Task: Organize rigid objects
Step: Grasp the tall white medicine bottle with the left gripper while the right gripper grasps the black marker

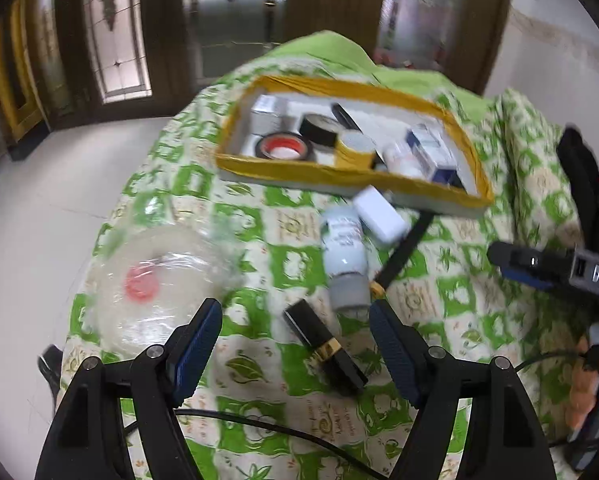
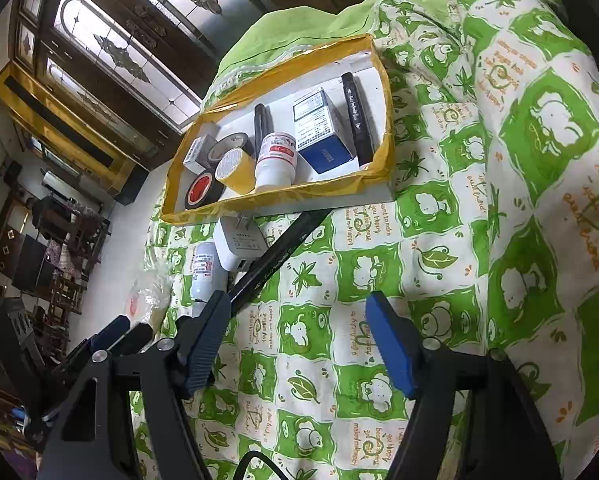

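A yellow-taped tray (image 1: 299,170) (image 2: 275,200) holds tape rolls, boxes, a white bottle and black pens. On the green patterned cloth in front of it lie a white charger (image 1: 381,216) (image 2: 239,246), a pale tube (image 1: 345,256) (image 2: 203,270), a long black pen (image 1: 405,246) (image 2: 283,244), a black and gold lipstick (image 1: 325,350) and a clear plastic bottle with a red cap (image 1: 155,280). My left gripper (image 1: 295,350) is open, its jaws either side of the lipstick. My right gripper (image 2: 299,344) is open and empty above the cloth.
The right gripper (image 1: 555,270) shows at the right edge of the left wrist view, held by a hand. A black cable (image 1: 259,426) crosses the cloth near me. The cloth drops off at the left to a pale floor (image 1: 39,200). Wooden doors stand behind.
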A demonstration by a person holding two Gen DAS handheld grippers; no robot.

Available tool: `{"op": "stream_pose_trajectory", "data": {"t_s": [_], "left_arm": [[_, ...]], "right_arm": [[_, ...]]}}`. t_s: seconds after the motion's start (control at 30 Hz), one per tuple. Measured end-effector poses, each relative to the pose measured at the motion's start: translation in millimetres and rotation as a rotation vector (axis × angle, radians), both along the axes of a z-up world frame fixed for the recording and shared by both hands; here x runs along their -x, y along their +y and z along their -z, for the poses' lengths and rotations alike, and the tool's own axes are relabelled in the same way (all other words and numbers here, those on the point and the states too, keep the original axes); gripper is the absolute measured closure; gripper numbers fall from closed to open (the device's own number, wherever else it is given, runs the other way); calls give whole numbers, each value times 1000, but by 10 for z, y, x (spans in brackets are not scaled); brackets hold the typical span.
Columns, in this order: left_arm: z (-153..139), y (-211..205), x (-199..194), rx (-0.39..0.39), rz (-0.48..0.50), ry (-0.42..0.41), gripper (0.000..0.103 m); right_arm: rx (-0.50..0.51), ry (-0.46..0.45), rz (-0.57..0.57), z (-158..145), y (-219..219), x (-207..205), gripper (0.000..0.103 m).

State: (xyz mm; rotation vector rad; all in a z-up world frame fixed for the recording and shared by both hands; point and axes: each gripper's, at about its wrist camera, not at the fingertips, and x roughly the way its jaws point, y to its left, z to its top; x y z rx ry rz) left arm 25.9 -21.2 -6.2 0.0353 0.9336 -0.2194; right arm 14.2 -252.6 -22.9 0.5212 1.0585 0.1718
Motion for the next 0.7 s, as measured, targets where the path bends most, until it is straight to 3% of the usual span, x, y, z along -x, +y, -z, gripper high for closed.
{"op": "stream_pose_trajectory", "data": {"t_s": [0.33, 0.43, 0.57, 0.7], "left_arm": [[21, -279, -112, -38, 81, -11, 29], [21, -365, -291, -22, 85, 2, 40], [204, -473, -550, -31, 70, 81, 65], [367, -447, -637, -9, 40, 127, 67]], "right_arm": [[-27, 13, -12, 36, 65, -22, 51], [-25, 18, -20, 55, 110, -36, 51], [-26, 17, -18, 63, 104, -54, 51], [-38, 31, -7, 111, 77, -95, 51]]}}
